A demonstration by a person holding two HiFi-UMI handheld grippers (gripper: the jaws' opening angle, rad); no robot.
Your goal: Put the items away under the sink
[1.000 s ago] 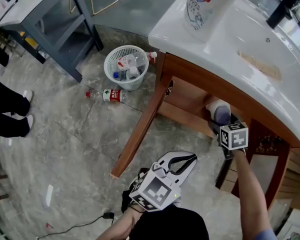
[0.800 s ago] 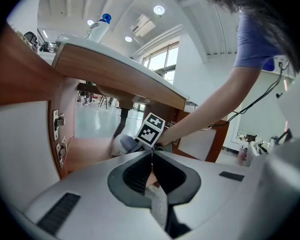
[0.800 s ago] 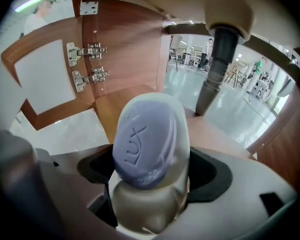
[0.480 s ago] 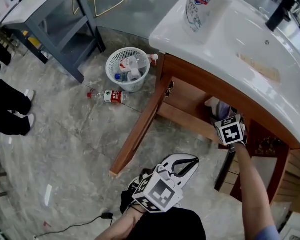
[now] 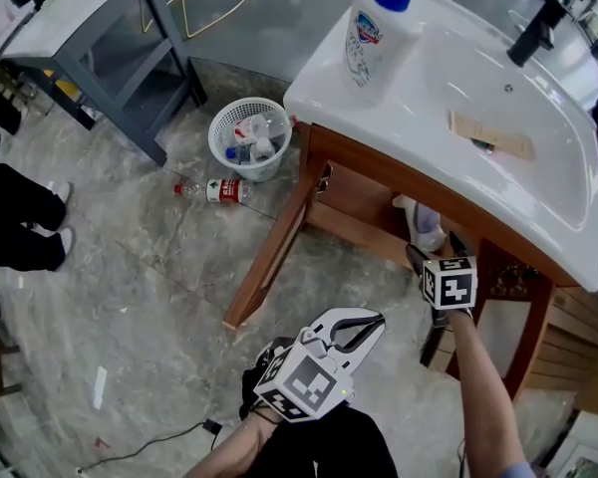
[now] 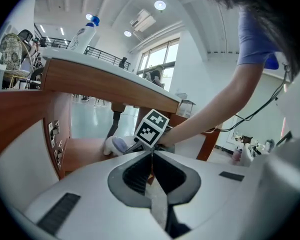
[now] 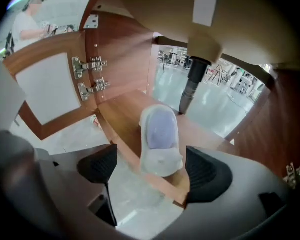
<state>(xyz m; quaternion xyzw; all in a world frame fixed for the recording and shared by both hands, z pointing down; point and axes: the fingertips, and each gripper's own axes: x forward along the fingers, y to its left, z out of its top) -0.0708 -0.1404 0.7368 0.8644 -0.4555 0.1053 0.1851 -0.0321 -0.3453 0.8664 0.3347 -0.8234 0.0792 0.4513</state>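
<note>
A white pouch-like bottle with a lavender face point(image 7: 160, 140) lies on the wooden cabinet floor point(image 7: 125, 111) under the sink point(image 5: 498, 182); in the head view the bottle point(image 5: 422, 225) shows just inside the opening. My right gripper point(image 7: 152, 168) is open, its pads either side of the bottle's near end and apart from it. In the head view the right gripper point(image 5: 429, 257) hovers at the cabinet's front edge. My left gripper point(image 5: 364, 329) hangs lower and nearer me, shut and empty. In the left gripper view the left gripper point(image 6: 151, 155) points at the cabinet.
The cabinet door point(image 5: 272, 257) stands open to the left. A dark drain pipe point(image 7: 191, 91) comes down behind the bottle. A big detergent bottle point(image 5: 371, 33) stands on the counter. A white bin point(image 5: 249, 132), a loose floor bottle point(image 5: 212, 189), a grey table point(image 5: 95, 28) and a person's legs point(image 5: 15, 217) are at left.
My right gripper has drawn back a little from the cabinet, and the white bottle stays lying on the cabinet floor. The left gripper has barely moved.
</note>
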